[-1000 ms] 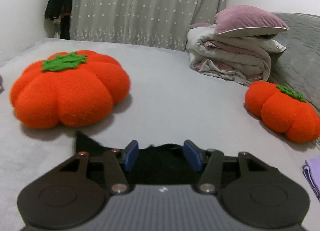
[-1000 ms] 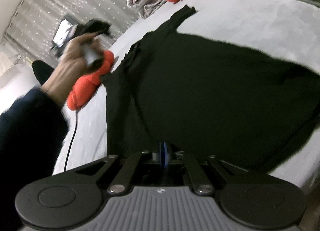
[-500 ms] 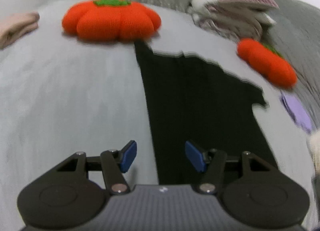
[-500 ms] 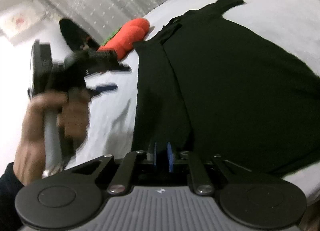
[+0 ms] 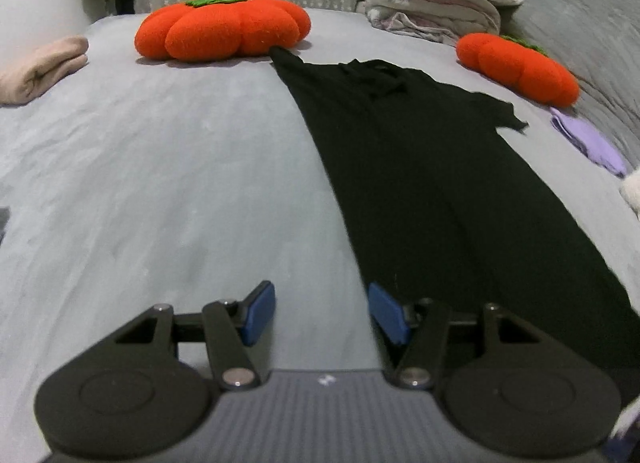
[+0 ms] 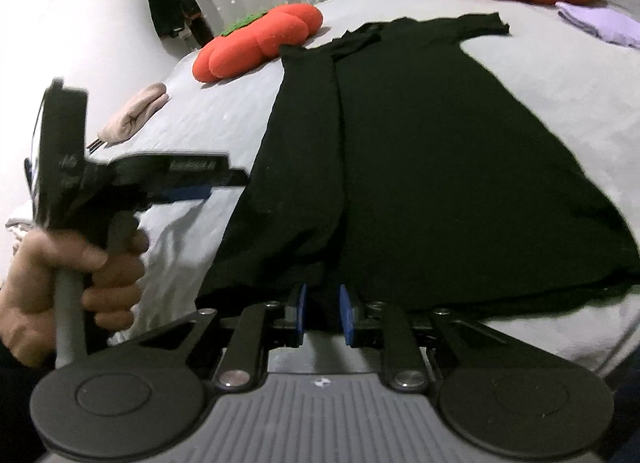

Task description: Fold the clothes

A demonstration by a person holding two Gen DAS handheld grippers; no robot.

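Black garment (image 6: 420, 167) flat on bed (image 5: 160, 183) — left gripper (image 5: 322, 313) agape, right gripper (image 6: 322, 313) parted, both empty.

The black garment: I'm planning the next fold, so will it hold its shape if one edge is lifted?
Probably not. The thin black knit garment lies flat on the grey bedspread, with one side already folded over, so it likely drapes limply. Its soft-looking fabric should drag rather than slide.

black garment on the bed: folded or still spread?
Partly folded. The black garment lies flat on the bed; its left side is turned over onto the body, and the right sleeve is still out.
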